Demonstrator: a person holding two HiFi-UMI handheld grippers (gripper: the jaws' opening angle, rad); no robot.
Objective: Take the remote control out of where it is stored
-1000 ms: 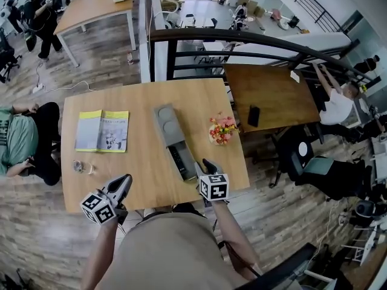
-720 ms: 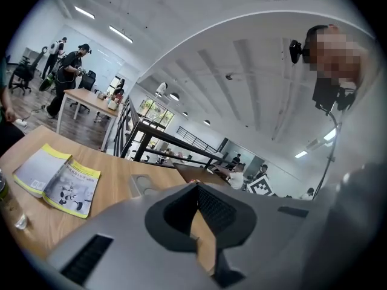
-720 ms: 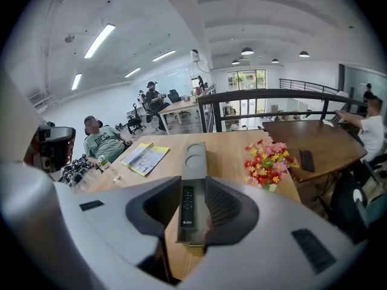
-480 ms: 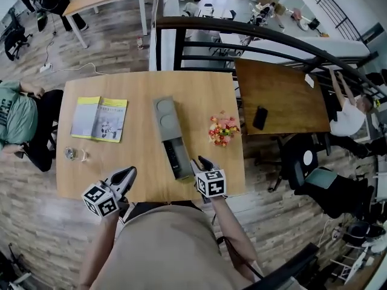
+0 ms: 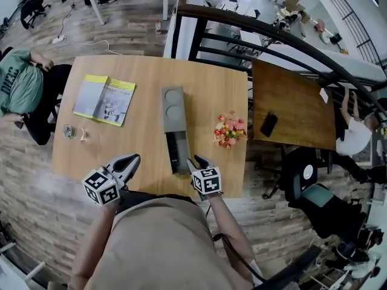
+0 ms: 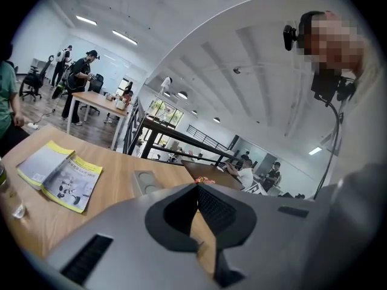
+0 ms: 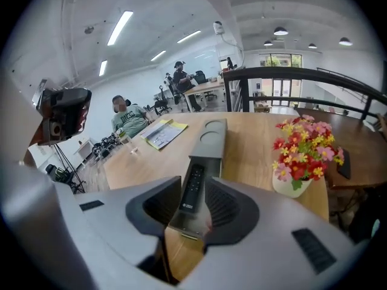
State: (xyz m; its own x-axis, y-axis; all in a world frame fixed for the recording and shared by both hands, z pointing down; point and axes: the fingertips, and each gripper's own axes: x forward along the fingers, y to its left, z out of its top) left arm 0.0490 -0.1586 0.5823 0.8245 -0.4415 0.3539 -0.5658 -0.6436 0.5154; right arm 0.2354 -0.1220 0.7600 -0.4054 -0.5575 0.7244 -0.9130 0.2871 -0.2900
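Lowered right gripper (image 5: 195,161) to the table's (image 5: 145,80) near edge, jaws partly apart at the grey tray's (image 5: 172,104) near end, remote control (image 5: 172,151) lying inside. Holds left gripper (image 5: 130,160), jaws together and empty, by the same edge.

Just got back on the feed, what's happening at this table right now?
A person works at the wooden table with a gripper in each hand. The grey storage box has its drawer slid out toward them, with the black remote lying in it. The right gripper is at the drawer's near end, jaws apart, remote not yet gripped. The left gripper is empty, jaws together, near the table's front edge.
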